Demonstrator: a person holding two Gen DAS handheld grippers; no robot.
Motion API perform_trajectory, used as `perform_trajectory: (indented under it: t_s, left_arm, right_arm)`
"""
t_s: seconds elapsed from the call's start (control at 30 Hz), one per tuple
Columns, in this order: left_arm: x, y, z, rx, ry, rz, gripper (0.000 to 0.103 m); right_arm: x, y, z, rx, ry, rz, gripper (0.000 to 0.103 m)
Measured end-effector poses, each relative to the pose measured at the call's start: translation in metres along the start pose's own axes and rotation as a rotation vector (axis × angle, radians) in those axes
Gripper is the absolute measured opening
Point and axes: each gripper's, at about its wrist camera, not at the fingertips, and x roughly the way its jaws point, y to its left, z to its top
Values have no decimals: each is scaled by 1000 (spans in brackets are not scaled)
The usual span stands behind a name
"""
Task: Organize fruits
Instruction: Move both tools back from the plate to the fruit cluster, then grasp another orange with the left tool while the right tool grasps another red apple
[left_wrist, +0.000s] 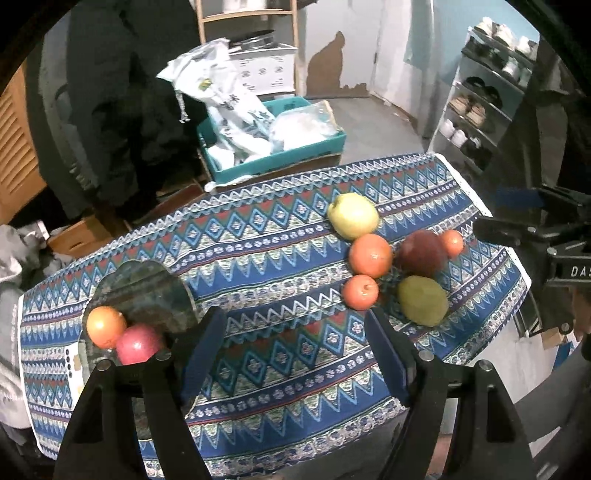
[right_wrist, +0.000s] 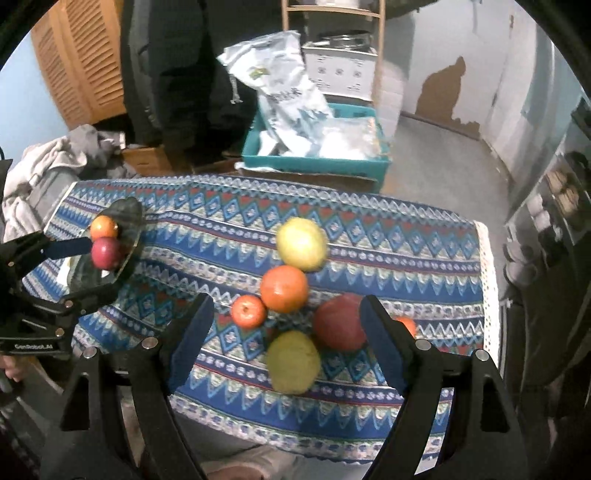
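Note:
A dark glass plate (left_wrist: 147, 291) (right_wrist: 125, 218) at the table's left holds an orange (left_wrist: 106, 326) (right_wrist: 104, 227) and a pink-red apple (left_wrist: 138, 345) (right_wrist: 107, 253). A fruit cluster lies on the right: a yellow apple (left_wrist: 352, 215) (right_wrist: 301, 243), a large orange (left_wrist: 370, 255) (right_wrist: 284, 288), a small orange fruit (left_wrist: 360, 291) (right_wrist: 248, 312), a dark red apple (left_wrist: 423, 253) (right_wrist: 339, 323), a green pear (left_wrist: 423, 301) (right_wrist: 293, 362) and a small tangerine (left_wrist: 451, 243) (right_wrist: 406, 325). My left gripper (left_wrist: 295, 332) is open and empty, just right of the plate. My right gripper (right_wrist: 286, 319) is open above the cluster, around nothing.
The table carries a blue patterned cloth (left_wrist: 258, 258) (right_wrist: 406, 258). Behind it a teal crate (left_wrist: 273, 155) (right_wrist: 317, 158) holds white bags. A shoe rack (left_wrist: 480, 103) stands at the right. Clothes (right_wrist: 48, 166) lie heaped at the left.

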Motion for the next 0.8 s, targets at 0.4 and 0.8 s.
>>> perform_trajectory:
  t_s: [0.4, 0.8]
  left_arm:
    - [25, -17, 11, 8, 35, -32, 79]
    - [72, -16, 16, -42, 109, -74, 79]
  right_arm:
    - [14, -30, -11, 41, 46, -13, 82]
    - [75, -50, -21, 68, 168, -24, 82]
